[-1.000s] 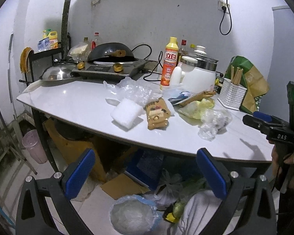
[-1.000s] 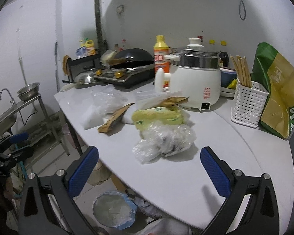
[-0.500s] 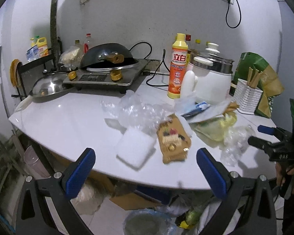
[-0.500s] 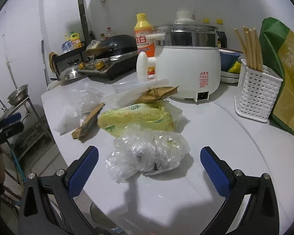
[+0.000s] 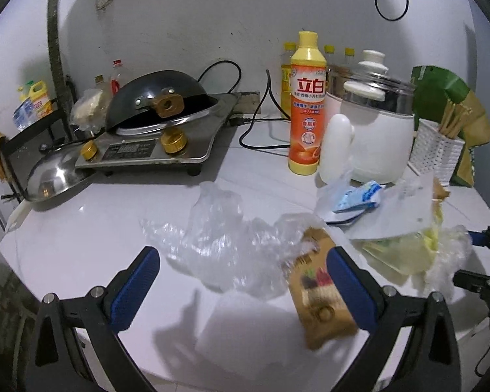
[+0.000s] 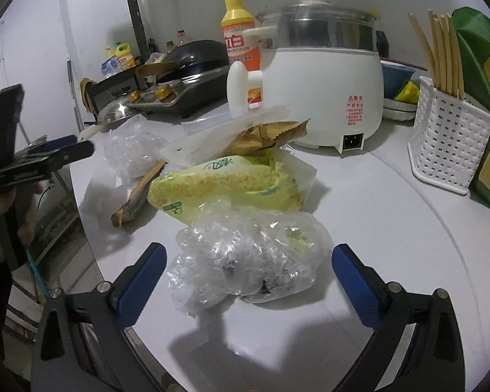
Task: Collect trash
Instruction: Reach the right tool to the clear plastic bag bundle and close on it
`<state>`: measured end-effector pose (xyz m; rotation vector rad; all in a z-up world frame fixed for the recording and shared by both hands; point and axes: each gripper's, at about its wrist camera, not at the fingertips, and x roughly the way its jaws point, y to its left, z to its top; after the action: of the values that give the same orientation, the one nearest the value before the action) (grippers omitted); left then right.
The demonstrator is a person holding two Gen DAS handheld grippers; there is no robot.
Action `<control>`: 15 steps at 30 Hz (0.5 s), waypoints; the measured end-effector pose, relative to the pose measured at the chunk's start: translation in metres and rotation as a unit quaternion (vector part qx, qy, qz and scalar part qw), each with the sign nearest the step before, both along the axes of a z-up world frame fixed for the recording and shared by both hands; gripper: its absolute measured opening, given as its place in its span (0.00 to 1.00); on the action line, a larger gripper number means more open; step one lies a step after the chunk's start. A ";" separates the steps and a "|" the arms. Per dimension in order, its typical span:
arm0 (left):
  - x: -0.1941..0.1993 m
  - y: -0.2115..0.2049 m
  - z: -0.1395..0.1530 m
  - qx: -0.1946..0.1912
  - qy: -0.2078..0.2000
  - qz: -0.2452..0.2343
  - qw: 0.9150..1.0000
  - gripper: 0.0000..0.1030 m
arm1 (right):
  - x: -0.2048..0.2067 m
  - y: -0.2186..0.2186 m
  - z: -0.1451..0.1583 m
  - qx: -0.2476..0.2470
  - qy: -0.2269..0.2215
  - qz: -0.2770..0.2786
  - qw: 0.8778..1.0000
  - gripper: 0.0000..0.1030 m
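Both grippers are spread wide and holding nothing. The right gripper (image 6: pixel 248 268) sits low over the white countertop (image 6: pixel 392 222) with its blue-padded fingers (image 6: pixel 143 271) flanking a crumpled clear plastic bag with dark bits inside (image 6: pixel 248 261), so that looks like the first piece of trash to go. The left gripper (image 5: pixel 241 277) hangs over a loose wad of clear plastic film (image 5: pixel 225 245), with a brown printed snack packet (image 5: pixel 320 294) lying just beside its right finger.

My take on doing this well: the bag is soft and lumpy, so get the pads down either side of the fattest part and squeeze slowly, otherwise you only pinch a flap and the contents sag out. Keep it from dragging the yellow-green noodle-style packet (image 6: pixel 225 186) that touches it behind.

View differences: only the right wrist view shows that clear bag's dark contents and the white lattice basket with chopsticks (image 6: pixel 447 143) up close. Only the left wrist view shows the small blue and white wrapper (image 5: pixel 359 196) near the white electric pot (image 5: pixel 379 143), plus the plastic film properly. No bin visible anywhere, fwiw.
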<state>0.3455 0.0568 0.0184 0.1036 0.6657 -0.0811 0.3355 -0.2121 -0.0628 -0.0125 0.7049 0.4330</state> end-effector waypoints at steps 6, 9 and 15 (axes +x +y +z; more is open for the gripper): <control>0.024 -0.005 -0.013 0.016 0.017 -0.015 1.000 0.99 | 0.009 -0.006 -0.009 0.003 0.015 -0.008 1.000 0.80; 0.033 -0.009 -0.017 0.029 0.020 -0.021 0.999 0.99 | 0.012 -0.009 -0.015 0.004 0.024 -0.012 1.000 0.74; 0.054 -0.016 -0.028 0.055 0.038 -0.029 0.997 0.89 | 0.012 -0.014 -0.016 0.015 0.028 -0.015 0.999 0.59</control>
<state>0.3991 0.0406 -0.0093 0.2267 0.7426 -0.1052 0.3476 -0.2258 -0.0786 0.0384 0.7530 0.4158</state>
